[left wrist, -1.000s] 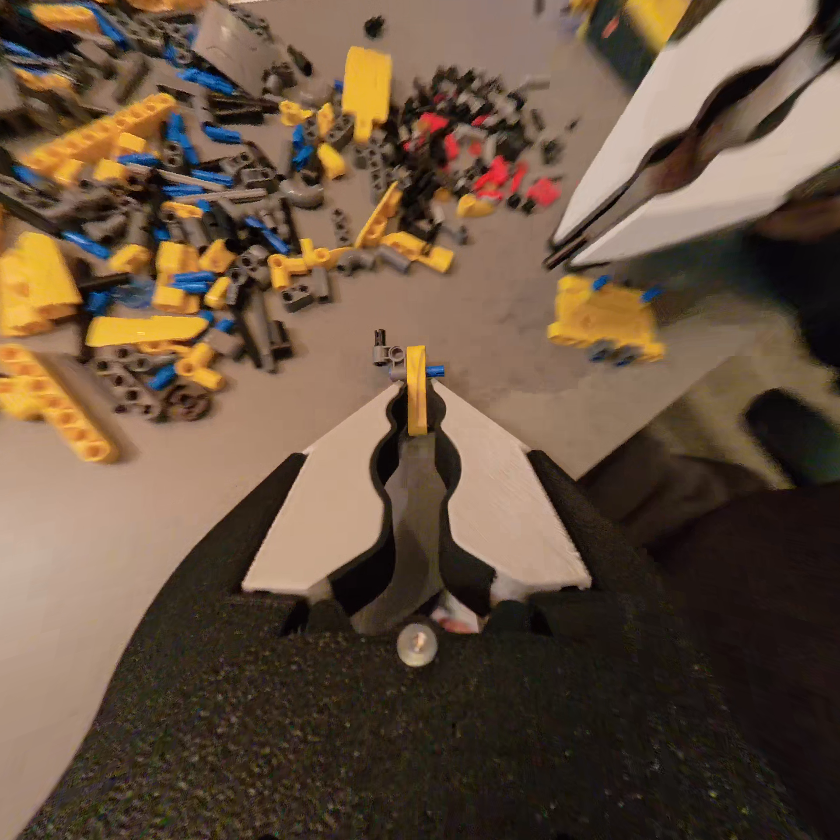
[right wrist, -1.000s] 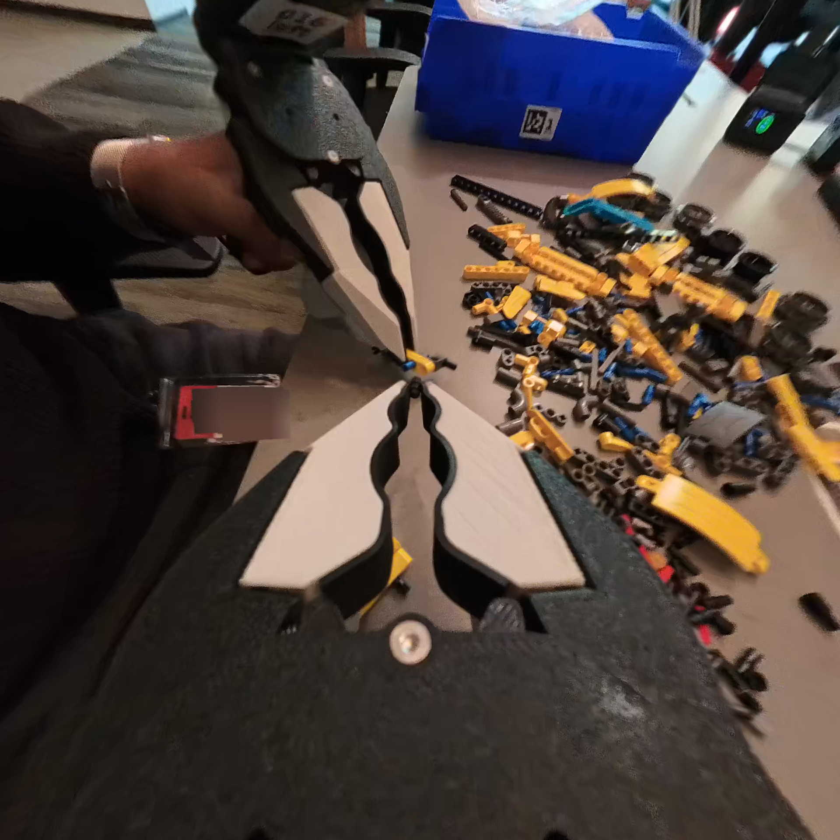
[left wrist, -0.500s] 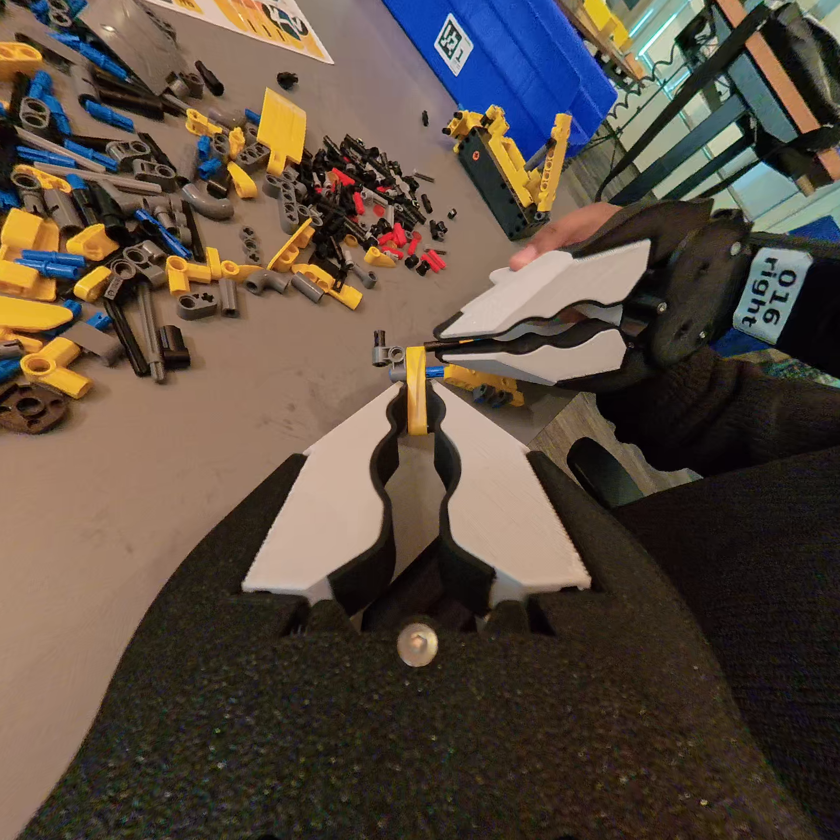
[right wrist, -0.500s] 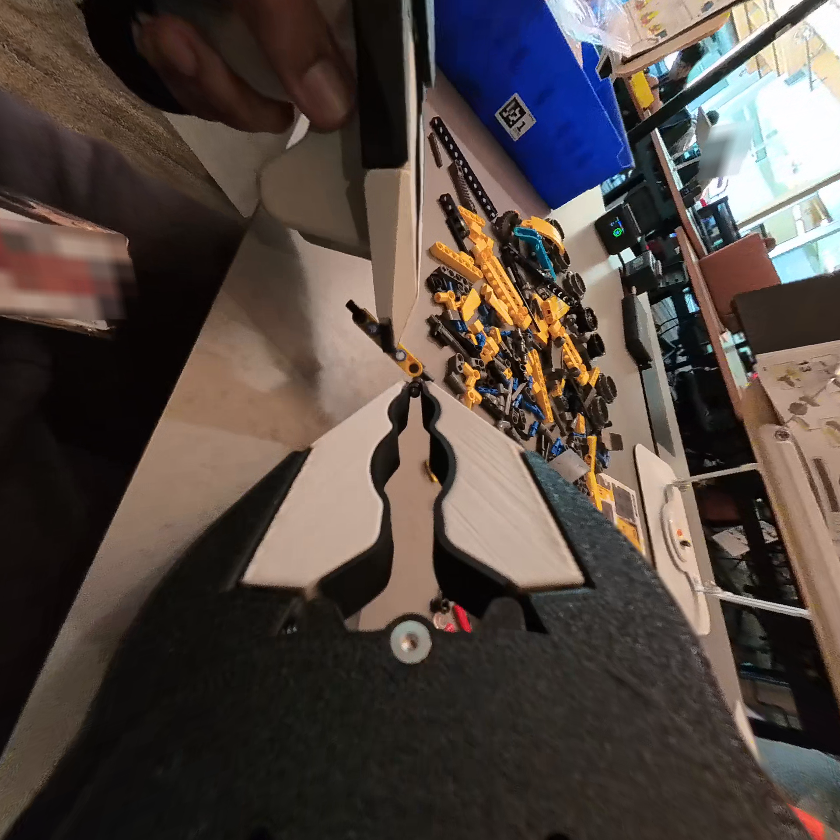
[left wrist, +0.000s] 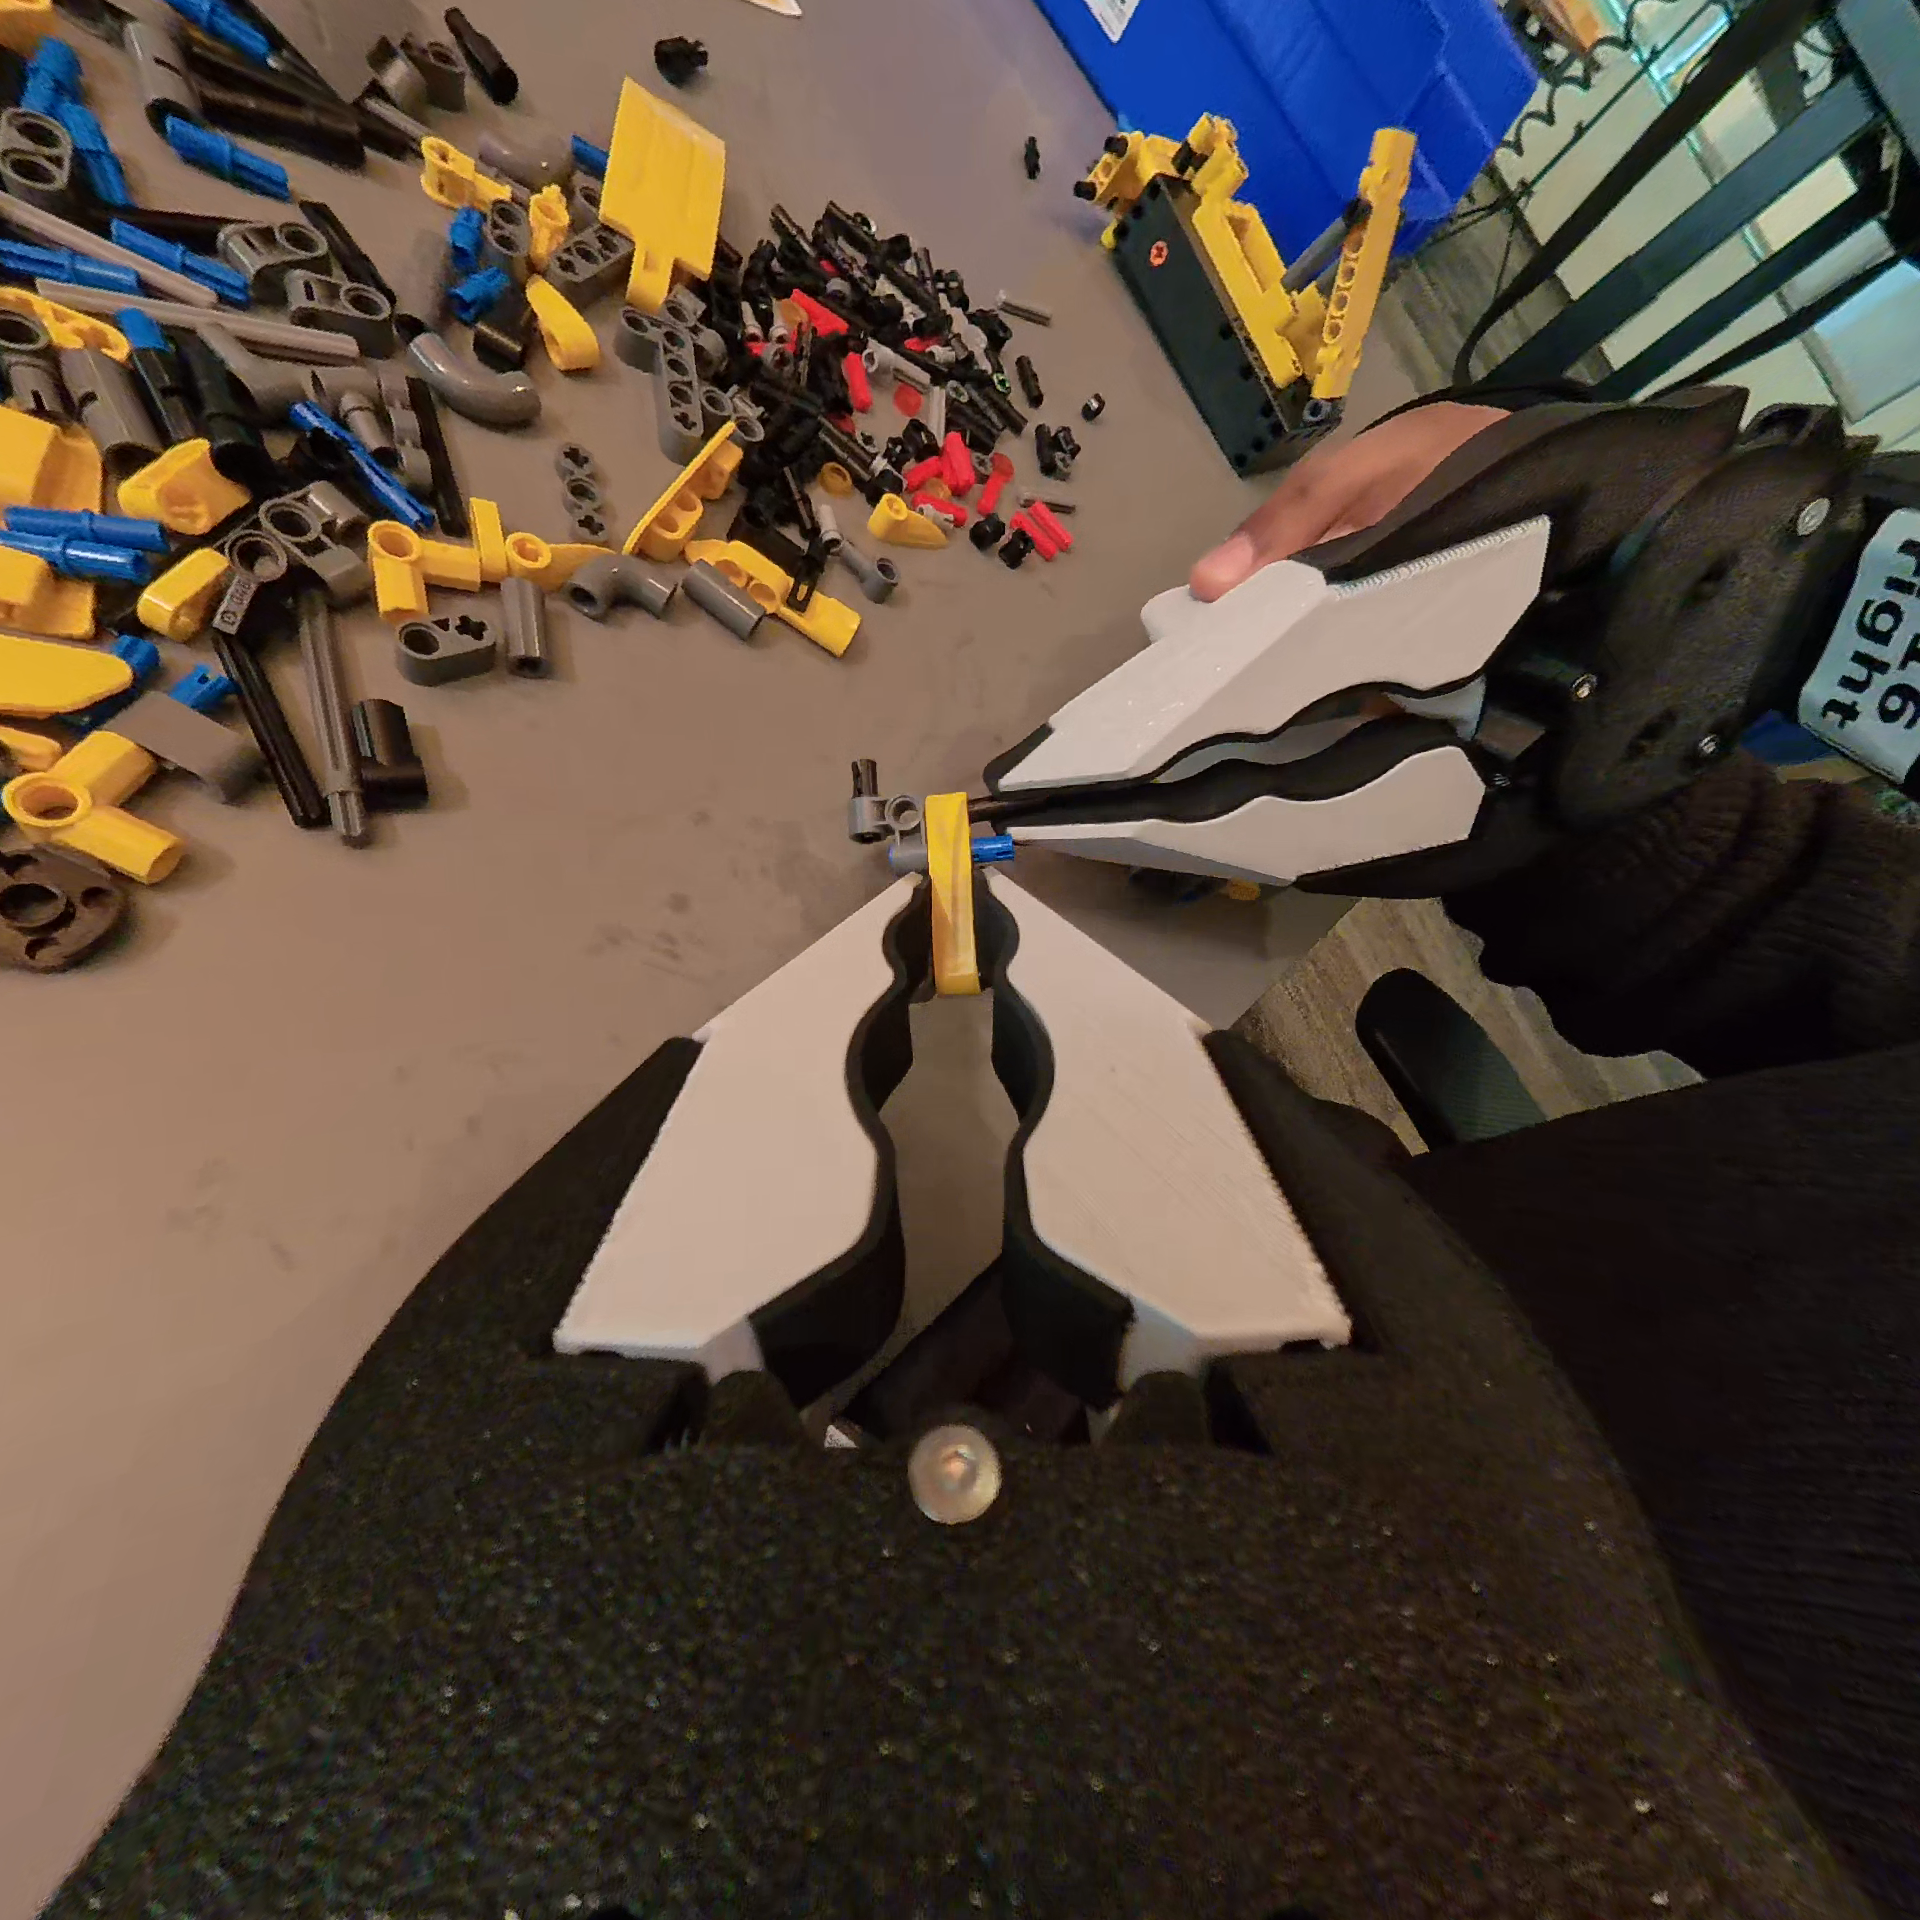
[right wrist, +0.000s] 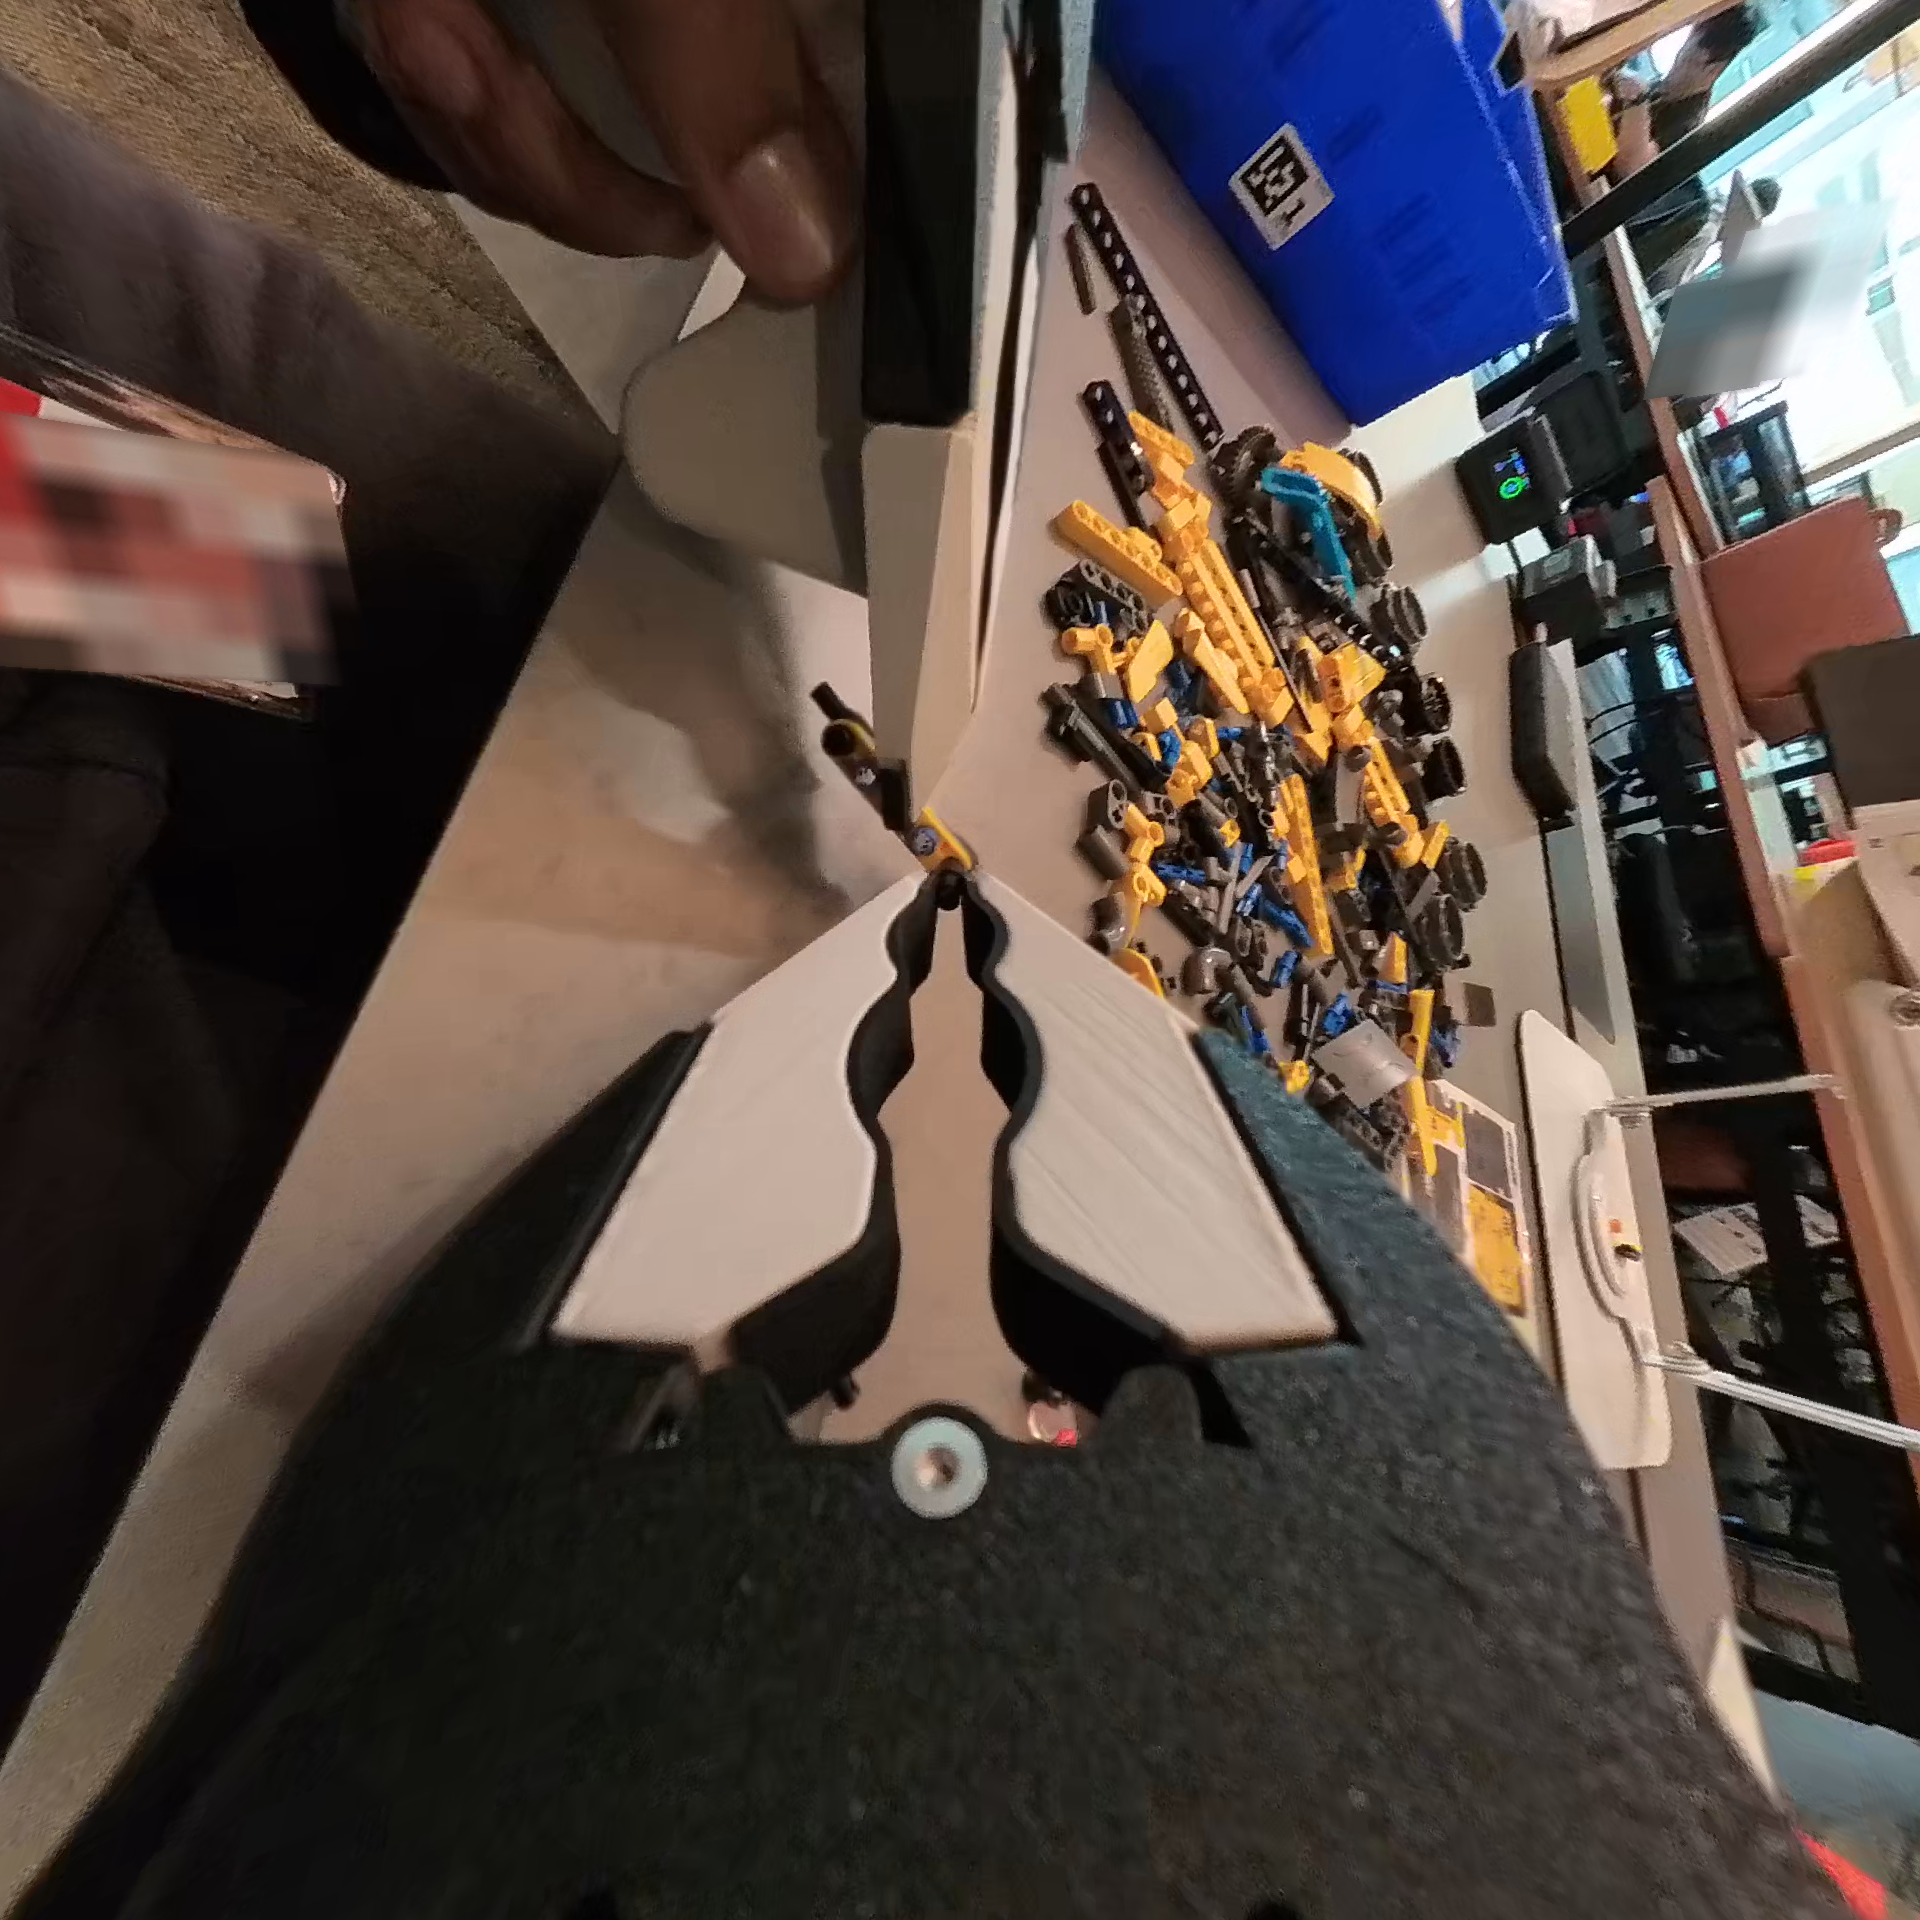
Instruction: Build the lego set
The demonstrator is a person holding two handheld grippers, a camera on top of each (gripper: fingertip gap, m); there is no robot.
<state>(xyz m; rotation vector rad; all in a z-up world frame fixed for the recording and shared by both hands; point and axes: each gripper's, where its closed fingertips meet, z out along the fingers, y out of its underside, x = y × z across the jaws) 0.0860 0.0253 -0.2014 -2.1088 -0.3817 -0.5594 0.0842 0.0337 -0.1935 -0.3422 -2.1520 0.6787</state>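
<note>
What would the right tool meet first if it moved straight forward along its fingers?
Probably the small yellow piece that the left tool holds: the right tool already has its tips at the blue pin through that piece.

Grey tabletop (left wrist: 520,1039) before me; blue bin (right wrist: 1351,208) at its far edge; carpeted floor (left wrist: 1340,966) beside my black chair (left wrist: 1455,1049); black-framed shelving (right wrist: 1766,831) and bright windows (right wrist: 1818,156) beyond.

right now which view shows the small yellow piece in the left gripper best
Left wrist view: the yellow piece sits sharp and centred, pinched in the left gripper. Right wrist view shows only its small end.
</note>
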